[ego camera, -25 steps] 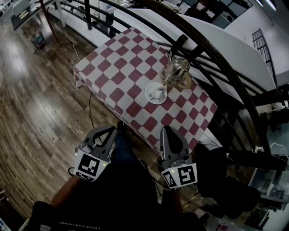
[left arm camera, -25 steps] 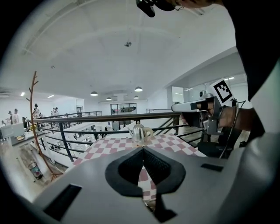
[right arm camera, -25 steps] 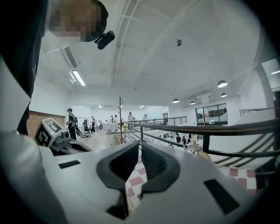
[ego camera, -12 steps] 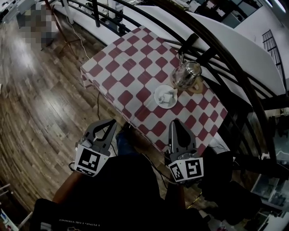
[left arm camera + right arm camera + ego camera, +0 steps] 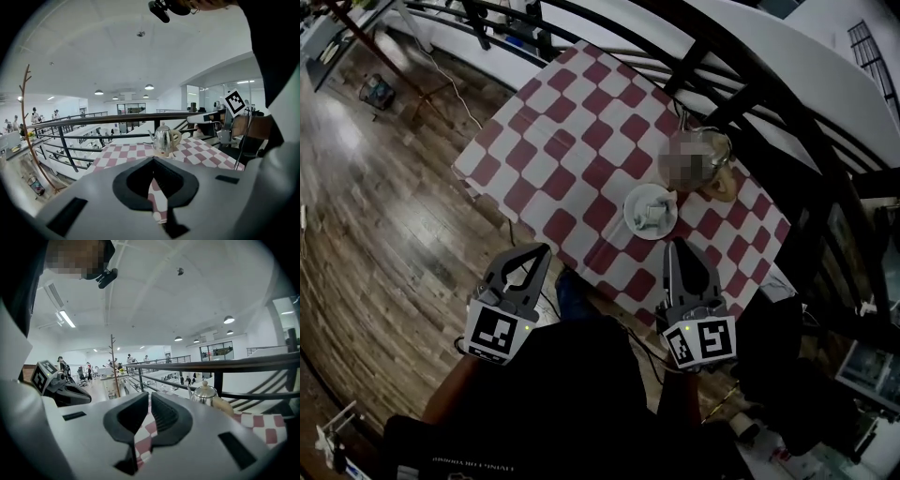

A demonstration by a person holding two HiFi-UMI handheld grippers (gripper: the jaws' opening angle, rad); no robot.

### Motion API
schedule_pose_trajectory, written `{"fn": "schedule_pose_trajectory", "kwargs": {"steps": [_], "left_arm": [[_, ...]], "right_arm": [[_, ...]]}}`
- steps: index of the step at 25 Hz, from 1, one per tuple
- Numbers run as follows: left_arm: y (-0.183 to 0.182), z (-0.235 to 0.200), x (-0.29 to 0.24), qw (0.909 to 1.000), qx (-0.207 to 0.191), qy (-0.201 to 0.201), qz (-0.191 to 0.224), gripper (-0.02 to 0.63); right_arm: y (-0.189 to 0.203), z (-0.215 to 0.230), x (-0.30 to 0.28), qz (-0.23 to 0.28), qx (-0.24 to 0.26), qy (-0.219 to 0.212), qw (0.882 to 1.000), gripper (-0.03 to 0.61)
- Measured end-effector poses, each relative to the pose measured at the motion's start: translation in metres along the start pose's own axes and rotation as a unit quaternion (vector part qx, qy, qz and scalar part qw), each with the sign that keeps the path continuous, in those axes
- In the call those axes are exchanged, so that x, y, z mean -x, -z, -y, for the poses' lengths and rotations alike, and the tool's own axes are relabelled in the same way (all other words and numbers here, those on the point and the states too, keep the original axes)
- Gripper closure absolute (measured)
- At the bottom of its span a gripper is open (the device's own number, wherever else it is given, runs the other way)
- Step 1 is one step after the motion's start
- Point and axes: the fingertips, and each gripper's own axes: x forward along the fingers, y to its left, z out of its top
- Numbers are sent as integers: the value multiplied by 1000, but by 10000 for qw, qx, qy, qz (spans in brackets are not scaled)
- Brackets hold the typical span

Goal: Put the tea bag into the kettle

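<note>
A silver kettle (image 5: 694, 159) with a tan handle stands on the far right of the red-and-white checked table (image 5: 572, 122). Just in front of it a white plate (image 5: 630, 208) carries a small white tea bag (image 5: 650, 212). Both grippers hover at the table's near edge, short of the plate. My left gripper (image 5: 541, 249) is shut and empty, out to the left over the floor. My right gripper (image 5: 673, 247) is shut and empty, just below the plate. The kettle (image 5: 164, 139) is straight ahead in the left gripper view and to the right (image 5: 206, 393) in the right gripper view.
A black metal railing (image 5: 750, 84) runs behind and to the right of the table. Wooden floor (image 5: 384, 216) lies to the left, with a cable trailing near the table's corner. Dark furniture (image 5: 797, 366) stands at the right.
The view has shifted, so the table and plate now sit closer to the grippers. Both grippers have stayed shut and empty, side by side.
</note>
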Motion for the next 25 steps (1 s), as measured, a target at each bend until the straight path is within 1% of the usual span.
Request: {"fn": "schedule_pose_trajectory", "kwargs": {"steps": [3, 9, 14, 18, 25], "left_arm": [[-8, -13, -26, 9998, -70, 150, -56, 611], [-22, -28, -63, 9993, -171, 307, -102, 611], [-31, -29, -90, 9981, -245, 522, -213, 611], [-40, -28, -108, 9969, -373, 653, -219, 611], [-46, -16, -125, 9938, -565, 905, -308, 611]], "right_arm": [[2, 17, -18, -78, -97, 167, 9998, 558], [6, 56, -40, -172, -222, 512, 9983, 558], [2, 78, -49, -132, -285, 686, 9971, 558], [3, 91, -54, -115, -304, 771, 9965, 558], [5, 107, -42, -38, -398, 1004, 9941, 558]]}}
